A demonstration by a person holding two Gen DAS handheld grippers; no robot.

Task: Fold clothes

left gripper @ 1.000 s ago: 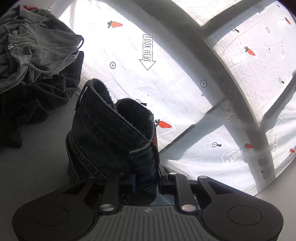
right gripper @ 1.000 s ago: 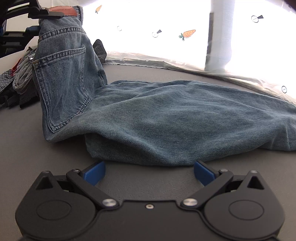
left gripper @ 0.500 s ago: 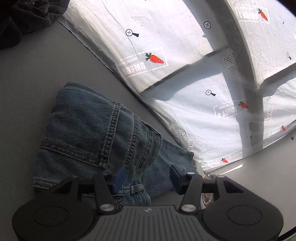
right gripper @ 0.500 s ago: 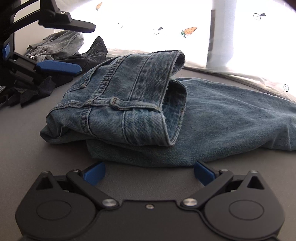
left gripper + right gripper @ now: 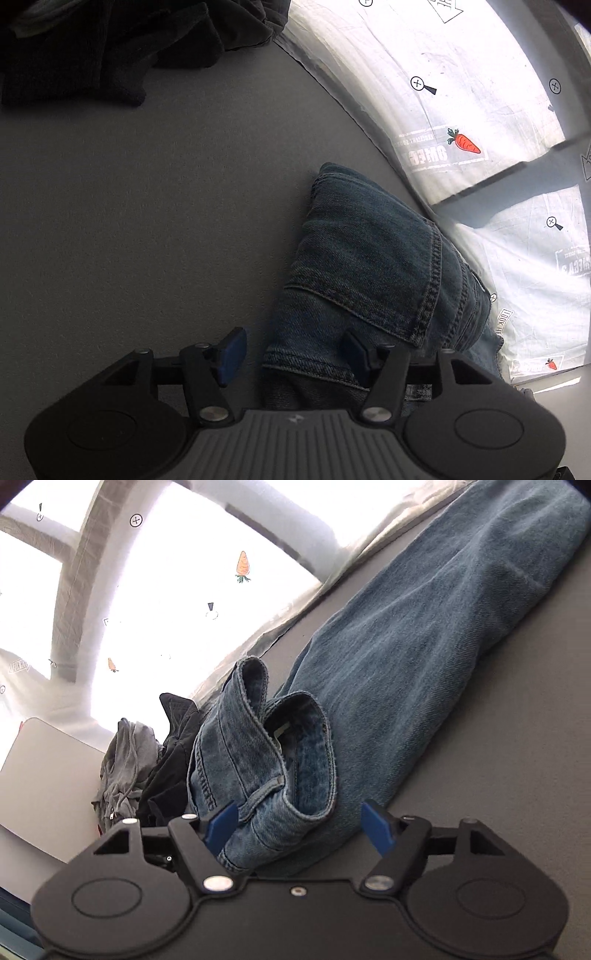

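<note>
Blue jeans (image 5: 406, 646) lie on the grey table (image 5: 147, 221), the top part folded over the legs, with the waistband (image 5: 288, 746) standing open toward the right wrist camera. My right gripper (image 5: 299, 814) is rolled to one side. Its jaws are closing around that waistband fold, and the pads are not clearly pressing on it. In the left wrist view the folded jeans (image 5: 369, 266) show a back pocket. My left gripper (image 5: 291, 343) hovers low over their near edge, its jaws opening. The denim edge lies between them, ungripped.
A pile of dark clothes (image 5: 110, 44) lies at the far left of the table. From the right wrist it shows as a grey hoodie (image 5: 125, 764) beside a black garment (image 5: 173, 760), just past the jeans. A bright white sheet printed with carrots (image 5: 461, 92) borders the table.
My left gripper let go of the raised jeans top, which dropped folded over the legs, and then sank toward it. My right gripper rolled, moved up to the waistband, and its jaws narrowed.
</note>
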